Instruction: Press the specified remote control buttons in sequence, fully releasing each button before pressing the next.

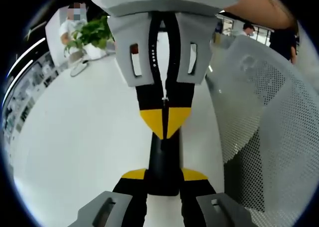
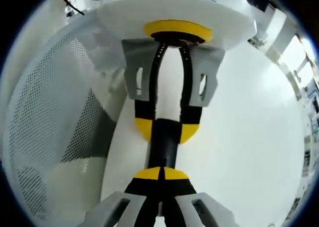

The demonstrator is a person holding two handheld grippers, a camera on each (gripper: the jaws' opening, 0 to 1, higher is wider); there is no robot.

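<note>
A slim black remote (image 1: 163, 163) is clamped by one end between the yellow fingertips of my left gripper (image 1: 163, 174), which is shut on it. It points away over the white table. From the far side comes my right gripper (image 1: 165, 122), jaws shut together, its yellow tips resting on the remote's far end. In the right gripper view the right gripper (image 2: 160, 173) rises from the bottom, shut, tips against the remote (image 2: 164, 146). The left gripper (image 2: 165, 130) grips the remote from the top. The buttons are hidden.
A white table (image 1: 75, 137) spreads under both grippers. A white mesh chair back (image 1: 269, 117) stands close beside the grippers (image 2: 55, 117). A potted green plant (image 1: 92, 33) and a seated person (image 1: 67, 28) are at the table's far side.
</note>
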